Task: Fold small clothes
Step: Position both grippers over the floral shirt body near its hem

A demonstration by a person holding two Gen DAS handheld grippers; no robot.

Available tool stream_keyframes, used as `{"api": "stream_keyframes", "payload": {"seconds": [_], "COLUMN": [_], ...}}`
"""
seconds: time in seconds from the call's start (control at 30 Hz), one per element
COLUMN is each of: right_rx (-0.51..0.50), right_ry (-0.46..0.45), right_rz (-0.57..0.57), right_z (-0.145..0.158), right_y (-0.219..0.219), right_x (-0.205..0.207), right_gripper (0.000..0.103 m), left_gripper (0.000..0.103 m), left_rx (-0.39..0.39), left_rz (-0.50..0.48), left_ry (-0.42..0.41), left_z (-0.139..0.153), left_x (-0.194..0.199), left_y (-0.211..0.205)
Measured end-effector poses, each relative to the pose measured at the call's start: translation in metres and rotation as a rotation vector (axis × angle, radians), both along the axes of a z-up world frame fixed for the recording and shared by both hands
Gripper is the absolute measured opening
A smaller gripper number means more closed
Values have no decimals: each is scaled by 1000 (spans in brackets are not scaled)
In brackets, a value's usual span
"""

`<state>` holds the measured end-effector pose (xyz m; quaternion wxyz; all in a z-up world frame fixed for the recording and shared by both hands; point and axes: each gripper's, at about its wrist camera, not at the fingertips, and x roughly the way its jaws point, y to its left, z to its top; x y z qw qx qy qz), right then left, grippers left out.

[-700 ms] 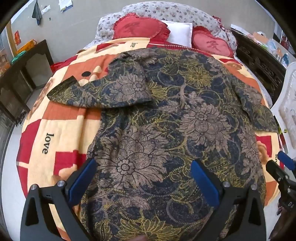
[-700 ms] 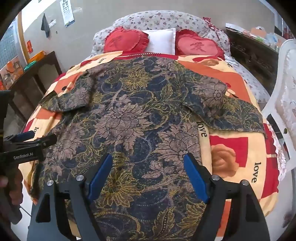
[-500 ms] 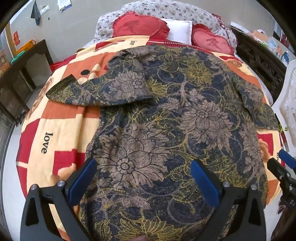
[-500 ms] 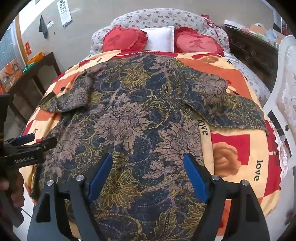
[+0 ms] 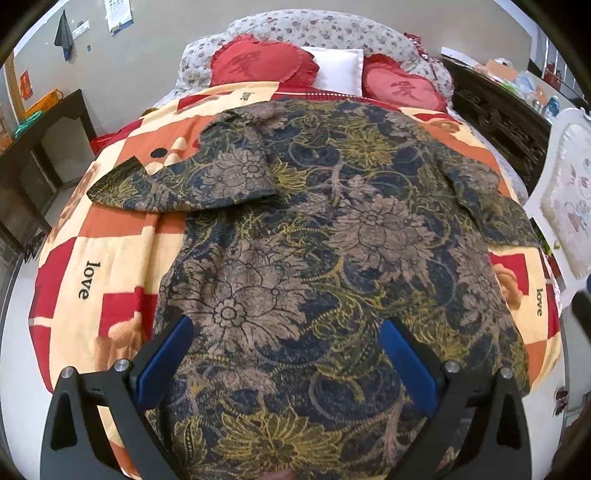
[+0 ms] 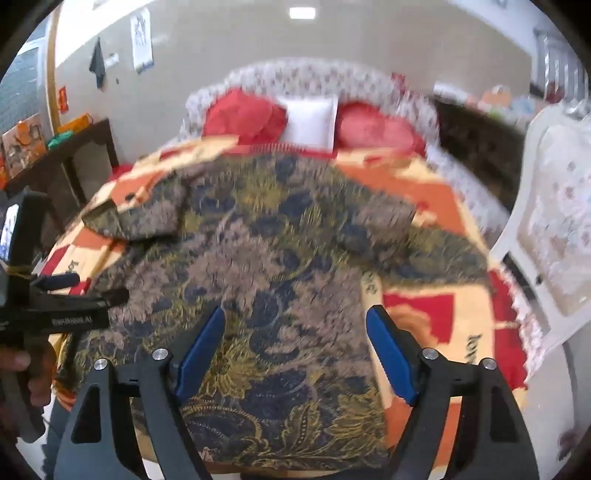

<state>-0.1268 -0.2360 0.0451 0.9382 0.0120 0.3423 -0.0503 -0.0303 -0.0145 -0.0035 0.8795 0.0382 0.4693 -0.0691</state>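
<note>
The right gripper (image 6: 295, 354) has tipped up since the earlier frame: its view now takes in more wall and the ceiling light (image 6: 302, 13), and it has gone blurry. In the left view the right gripper, once at the right edge, has nearly slid out; only a dark blurred bit shows. The left gripper (image 5: 286, 363) sees almost the same as before.

Both grippers have their blue fingers (image 5: 166, 362) spread wide, with nothing in them. The flowery shirt (image 5: 332, 258) lies flat on the bed (image 5: 85, 258), spread over the blanket, sleeves out to each side. Its bottom hem is cut off behind the fingers. The left gripper (image 6: 55, 306) shows at the right view's left edge, held by a hand (image 6: 26, 373) that is partly cut off.
</note>
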Motion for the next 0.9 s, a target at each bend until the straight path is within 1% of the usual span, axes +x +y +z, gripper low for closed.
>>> {"api": "stream_keyframes", "payload": {"seconds": [0.07,0.1,0.13,0.17,0.2,0.3,0.37,0.4,0.43,0.47,0.53,0.63,0.73,0.8,0.9], "right_rx": [-25,-16,8,36,41,14,6,-2,-8,-11,-4,1,8,13,10], "right_ry": [-31,-9,22,57,71,71,79,77,81,84,86,83,83,88,98], "right_rz": [-59,-90,-83,-70,-69,-50,-32,-25,-24,-28,-37,-40,-45,-39,-25], "right_z": [1,-2,-4,-8,-10,-10,-11,-10,-12,-13,-12,-14,-18,-23,-36], "right_y": [0,-2,-4,-5,-4,6,12,16,20,22,22,22,21,20,19], "right_x": [-6,-7,-6,-5,-6,-10,-11,-10,-11,-10,-7,1,11,20,42], "right_gripper": [81,81,81,78,76,75,75,75,75,75,75,75,75,75,75], "left_gripper": [103,103,103,103,103,103,103,103,103,103,103,103,103,103,102], "left_rx": [-2,-4,-5,-7,-9,17,23,26,39,64,76,19,1,-33,-37], "left_rz": [0,3,8,15,18,14,-16,-19,-24,-38,-46,-60,-61,-86,-95], "left_ry": [-9,-12,-16,-21,-26,-70,-137,-158,-156,-128,-99,-45,-34,-12,0], "left_z": [1,2,2,3,4,5,7,8,6,2,-2,-11,-18,-23,-31], "left_x": [-6,-8,-11,-13,-16,-23,-29,-30,-30,-29,-29,-26,-18,-10,5], "left_y": [2,3,5,7,10,15,15,16,16,14,15,21,24,23,21]}}
